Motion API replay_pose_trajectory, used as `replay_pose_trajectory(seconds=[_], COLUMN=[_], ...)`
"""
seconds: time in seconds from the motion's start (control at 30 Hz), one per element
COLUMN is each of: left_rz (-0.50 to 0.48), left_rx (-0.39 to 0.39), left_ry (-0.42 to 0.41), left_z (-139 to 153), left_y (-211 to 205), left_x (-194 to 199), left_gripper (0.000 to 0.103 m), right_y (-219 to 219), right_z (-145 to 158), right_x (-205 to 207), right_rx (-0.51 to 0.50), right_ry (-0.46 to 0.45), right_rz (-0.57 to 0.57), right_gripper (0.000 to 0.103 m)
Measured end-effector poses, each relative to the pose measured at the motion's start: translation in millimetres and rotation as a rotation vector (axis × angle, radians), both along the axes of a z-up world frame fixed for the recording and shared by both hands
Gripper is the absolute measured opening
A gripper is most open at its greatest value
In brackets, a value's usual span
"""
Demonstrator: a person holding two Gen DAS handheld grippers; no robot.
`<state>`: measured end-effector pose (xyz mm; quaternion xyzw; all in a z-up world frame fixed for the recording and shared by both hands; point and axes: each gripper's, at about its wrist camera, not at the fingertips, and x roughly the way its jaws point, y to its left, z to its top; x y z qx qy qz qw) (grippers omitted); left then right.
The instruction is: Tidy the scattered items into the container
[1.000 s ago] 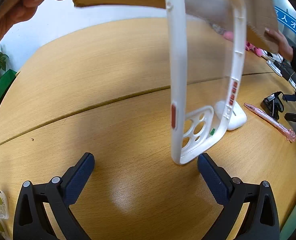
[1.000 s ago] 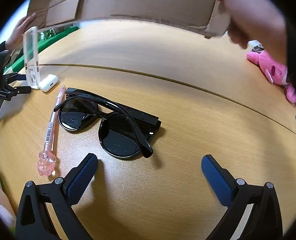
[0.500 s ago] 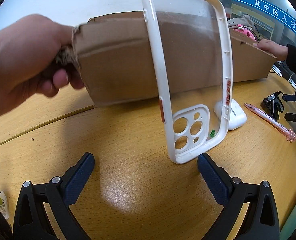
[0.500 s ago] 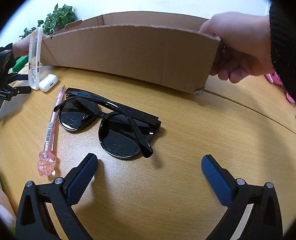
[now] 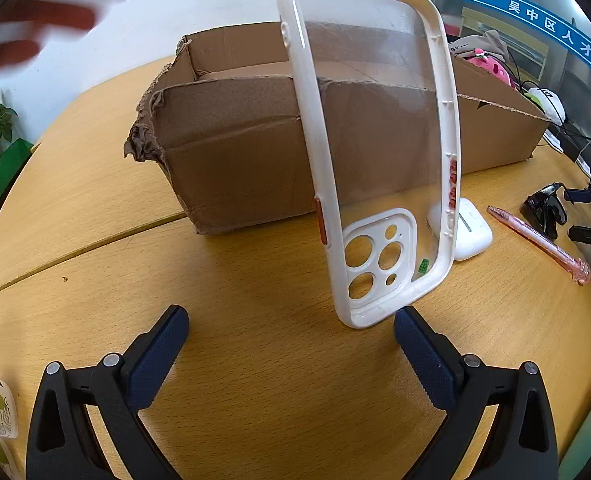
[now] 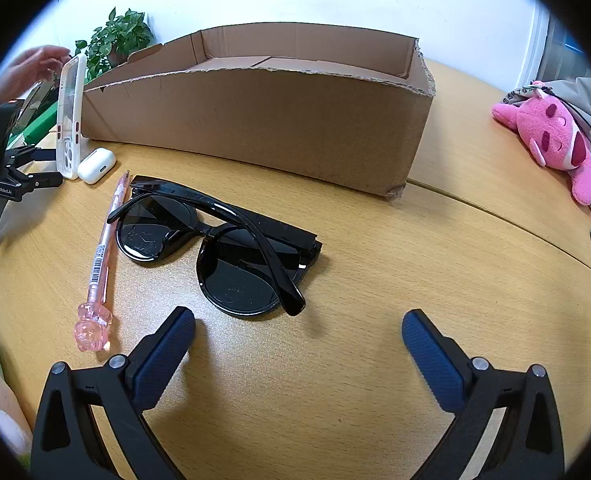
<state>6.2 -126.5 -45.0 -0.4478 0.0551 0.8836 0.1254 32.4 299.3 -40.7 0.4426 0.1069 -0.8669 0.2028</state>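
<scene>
Left gripper (image 5: 291,330) is gaping wide, holding nothing; case (image 5: 369,152) is standing upright just past its right finger. Right gripper (image 6: 298,334) is gaping wide too, sunglasses (image 6: 219,240) lying ahead, pen (image 6: 101,256) beside them. Earbuds (image 6: 95,165) are sitting farther back; box (image 6: 263,108) is sitting mid-table beyond.

Left wrist cam sits low over the wooden table (image 5: 255,380), looking fwd btwn its own spread fingers, w/ the phone case (image 5: 371,152) standing very close in front and the cardboard box (image 5: 247,148) behind it. Right wrist cam also low and close to the tabletop, facing the same box (image 6: 263,120) from its long side, sunglasses (image 6: 215,248) near the lens. Shared by both: box, case (image 6: 70,116), earbud case (image 5: 469,230) (image 6: 95,166), pink pen (image 5: 539,244) (image 6: 103,256).
</scene>
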Motion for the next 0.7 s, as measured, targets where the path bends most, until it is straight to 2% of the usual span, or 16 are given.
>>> replay_pose_trajectory(seconds=[0.7], left_rz=[0.003], left_rx=[-0.001], left_ry=[0.0], left_z=[0.2], left_y=[1.4], left_x=[-0.7], left_gripper=[0.103], right_y=[0.4], right_z=[-0.1], right_x=[-1.2], right_rx=[0.001], right_ry=[0.0], right_rz=[0.0], right_gripper=[0.103])
